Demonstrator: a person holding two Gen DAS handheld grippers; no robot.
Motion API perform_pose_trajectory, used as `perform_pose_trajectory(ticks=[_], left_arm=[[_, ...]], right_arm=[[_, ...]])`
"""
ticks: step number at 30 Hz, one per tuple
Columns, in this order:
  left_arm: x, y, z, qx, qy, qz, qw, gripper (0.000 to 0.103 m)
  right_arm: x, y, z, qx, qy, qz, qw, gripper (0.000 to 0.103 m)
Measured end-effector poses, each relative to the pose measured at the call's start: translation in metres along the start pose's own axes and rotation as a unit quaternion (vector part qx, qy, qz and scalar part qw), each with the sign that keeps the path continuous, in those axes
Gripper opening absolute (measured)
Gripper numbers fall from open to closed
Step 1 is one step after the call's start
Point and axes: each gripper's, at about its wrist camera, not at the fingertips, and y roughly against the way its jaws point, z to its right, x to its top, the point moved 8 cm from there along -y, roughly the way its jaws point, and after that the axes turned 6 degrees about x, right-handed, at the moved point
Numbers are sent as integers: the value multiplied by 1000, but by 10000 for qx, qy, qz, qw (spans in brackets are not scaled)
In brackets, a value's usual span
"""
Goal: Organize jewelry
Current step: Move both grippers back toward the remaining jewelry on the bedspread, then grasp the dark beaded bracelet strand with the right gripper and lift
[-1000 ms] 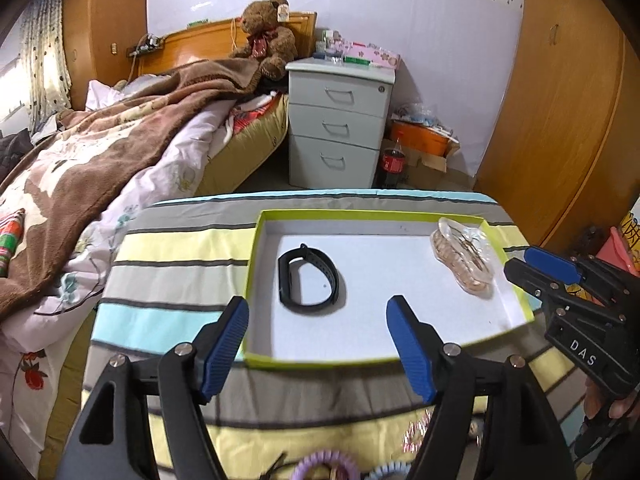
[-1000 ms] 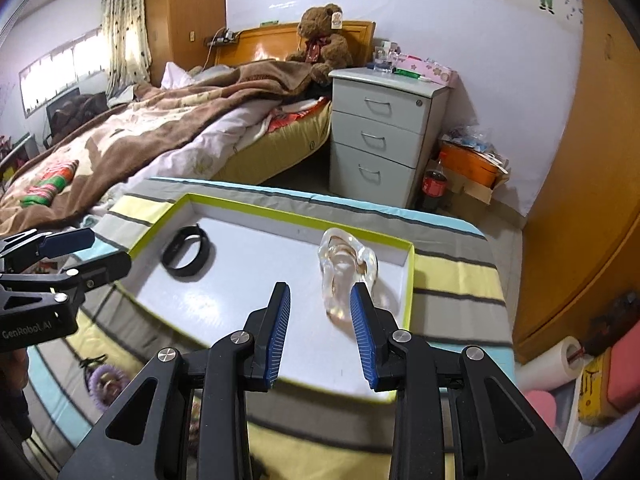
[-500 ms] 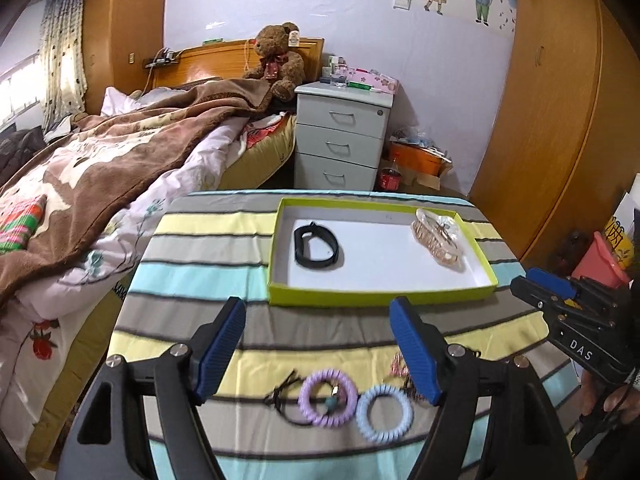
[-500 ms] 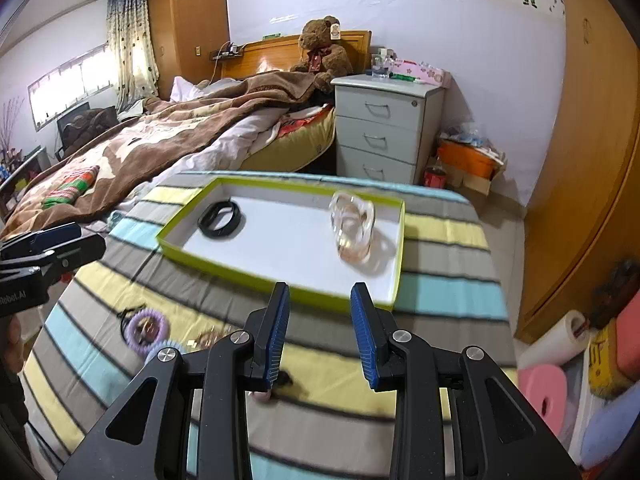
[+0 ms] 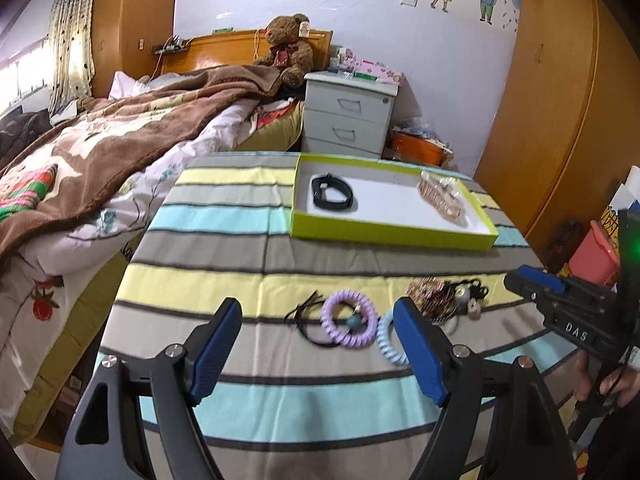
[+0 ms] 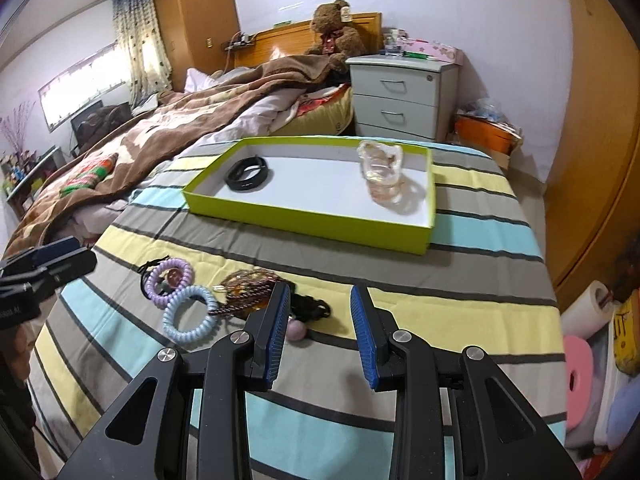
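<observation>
Both tongs (image 5: 318, 344) (image 6: 319, 324) gape above scattered hair ties (image 5: 349, 324), empty.

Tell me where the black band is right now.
The black band lies inside the green tray, at its left end, opposite the clear bracelet.

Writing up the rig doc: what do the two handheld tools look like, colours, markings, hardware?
Both look alike: matte black angular plastic frames with cut-out arms, silver round screw heads at the joints, and ribbed blue pads on the finger insides. Left tool; right tool. Seen from the left wrist view, the right tool's body carries white "DAS" lettering, with a green light glowing above it. The left tool's body shows partial white lettering, unreadable. No sleeves visible.
</observation>
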Motion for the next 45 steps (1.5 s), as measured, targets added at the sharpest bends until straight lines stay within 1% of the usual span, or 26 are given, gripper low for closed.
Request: perform_pose_trajectory(ticks=[4,12,14,16,18,19,21,22,23,24,28,30,36,40,45], left_arm=[[-7,-6,-8,-1,111,-105,9999,80],[-13,-15,-21,8,220,-220,9995,80],[-13,-15,-23,5,219,-207,9995,80],[-11,-15,-25,-1,233,-199,9995,80],[-11,-16,-26,-7,226,-196,9996,80],[-10,-18,-26,-7,233,-197,9995,80],[-11,-19,-25,-40,255,-223,9994,80],[-11,-20,-25,-53,261,-239,9994,80],[-12,-22,-25,-56,259,-263,9993,80],[-13,-23,-25,-53,251,-300,9992,80],[-14,-26,-26,-35,232,-349,9991,80],[-13,-27,-27,-12,230,-352,9991,80],[-14,-32,-29,18,256,-407,9988,80],[-15,-34,-29,10,260,-446,9987,80],[-14,-38,-25,-20,253,-478,9985,80]], right_arm=[[6,-13,-15,223,136,-94,9996,33],[15,-53,-32,526,209,-544,9969,33],[17,-54,-30,379,314,-527,9974,33],[18,-52,-22,330,237,-461,9981,33],[19,-53,-17,425,90,-528,9977,33],[19,-56,-19,556,111,-605,9966,33],[17,-62,-29,772,290,-776,9936,37],[16,-66,-35,817,413,-848,9922,45],[15,-70,-40,809,504,-893,9914,52],[14,-74,-44,816,575,-955,9904,52],[11,-84,-55,878,703,-1073,9878,53],[7,-88,-57,930,782,-1206,9852,54],[2,-87,-54,768,1143,-1326,9816,55],[-3,-91,-51,724,1416,-1511,9756,55],[1,-97,-49,773,1426,-1573,9741,56]])
